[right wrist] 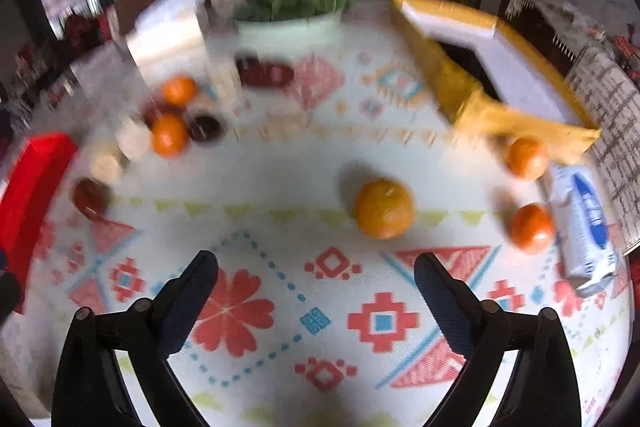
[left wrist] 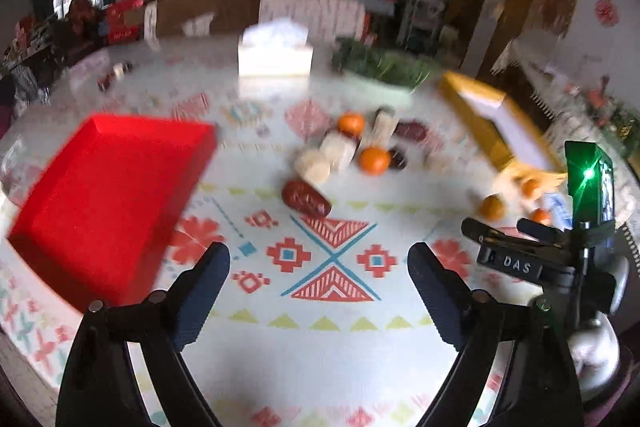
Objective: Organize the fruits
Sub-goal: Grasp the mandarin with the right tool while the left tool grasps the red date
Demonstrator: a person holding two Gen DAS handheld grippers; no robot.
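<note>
My left gripper hangs open above the patterned tablecloth with nothing between its fingers. A red tray lies to its left. Ahead of it is a cluster of two oranges, dark red fruits and pale cream pieces. My right gripper is open too, and empty. One orange sits on the cloth just beyond its fingertips, slightly right. Two more oranges lie further right, next to a white and blue packet. Both views are blurred.
An open yellow box stands at the back right. A white bowl of greens and a white tissue box stand at the back. A black device with a green light rises at the right of the left wrist view.
</note>
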